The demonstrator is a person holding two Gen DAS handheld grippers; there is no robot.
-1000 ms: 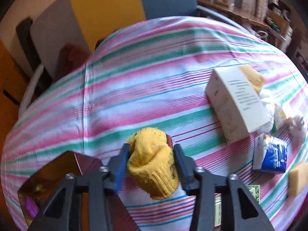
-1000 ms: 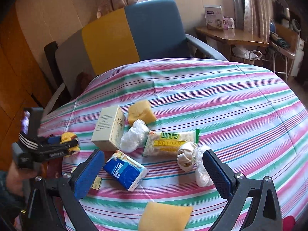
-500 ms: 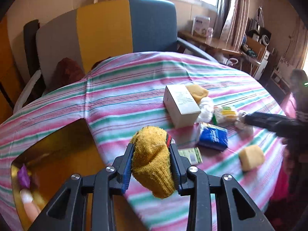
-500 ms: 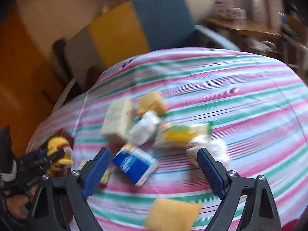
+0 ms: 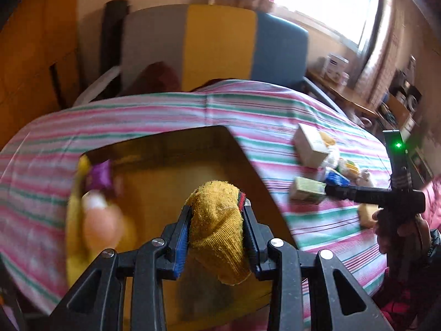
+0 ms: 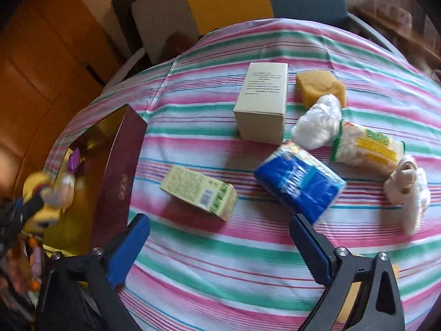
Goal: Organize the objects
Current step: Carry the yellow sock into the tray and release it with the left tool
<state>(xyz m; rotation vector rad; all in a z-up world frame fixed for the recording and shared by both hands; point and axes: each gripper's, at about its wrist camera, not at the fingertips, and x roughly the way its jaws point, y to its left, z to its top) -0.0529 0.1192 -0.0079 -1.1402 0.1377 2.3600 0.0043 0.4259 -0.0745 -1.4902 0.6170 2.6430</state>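
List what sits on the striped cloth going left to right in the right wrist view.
Maroon box → green carton → cream box → blue tissue pack → snack bag → white bundle.

The left hand-held gripper [image 5: 216,237] was a black plastic frame with triangular cut-outs and round silver screws; its fingers [image 5: 182,241] carried ribbed blue pads. The right hand-held gripper [image 6: 217,244] matched it: black arms, silver screws, blue pads. Seen from the left wrist, its black body bore a green light.
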